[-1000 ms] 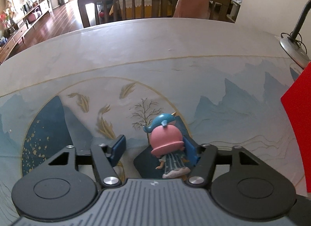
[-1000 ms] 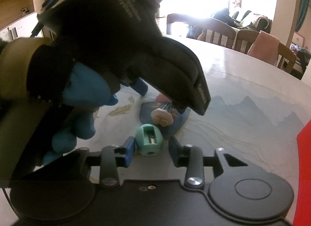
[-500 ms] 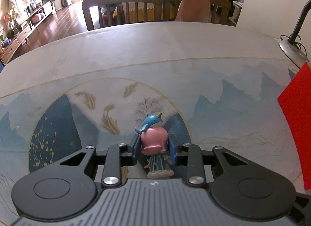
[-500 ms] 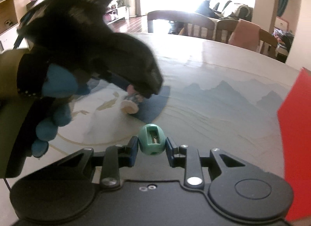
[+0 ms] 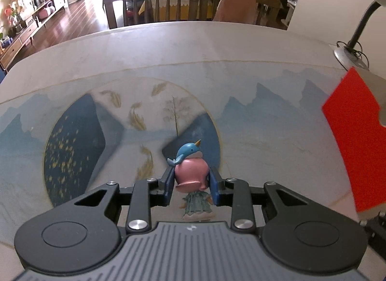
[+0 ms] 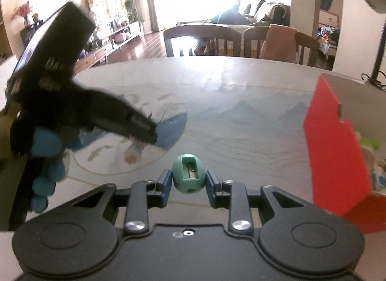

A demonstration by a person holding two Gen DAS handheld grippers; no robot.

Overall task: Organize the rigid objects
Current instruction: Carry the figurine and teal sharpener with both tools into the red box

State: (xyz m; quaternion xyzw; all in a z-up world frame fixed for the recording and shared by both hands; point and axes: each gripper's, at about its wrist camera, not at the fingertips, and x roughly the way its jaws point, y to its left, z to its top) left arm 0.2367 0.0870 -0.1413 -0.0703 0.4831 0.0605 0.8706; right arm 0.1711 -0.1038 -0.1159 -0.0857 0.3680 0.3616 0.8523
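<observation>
Figurine [image 5: 191, 172], a small doll with a pink hat and a blue whale on top, sits clamped at the hat between the two blue pads of the left gripper [image 5: 190, 185], with its dress and feet hanging free below the pads. The red box [image 5: 349, 136] stands off to the right of it, well apart, at the table's edge. The green egg-shaped sharpener [image 6: 188, 176] is pinched between the pads of the right gripper [image 6: 188, 182], and the red box [image 6: 335, 158] is nearer on that side, its open top showing other small things already inside.

From the right wrist view the left gripper [image 6: 142, 133] is blurred, with a gloved hand [image 6: 45, 158] around its handle.

Both loads look bound for the box, and the risks lie there. The hat is rounded and smooth, so the doll could twist or slide out of the pads if it is swung quickly or bumped against the box wall. The sharpener is egg-shaped too and held at its widest part, so a slight slackening could let it pop out. Both grippers heading for one opening could also collide above it.
</observation>
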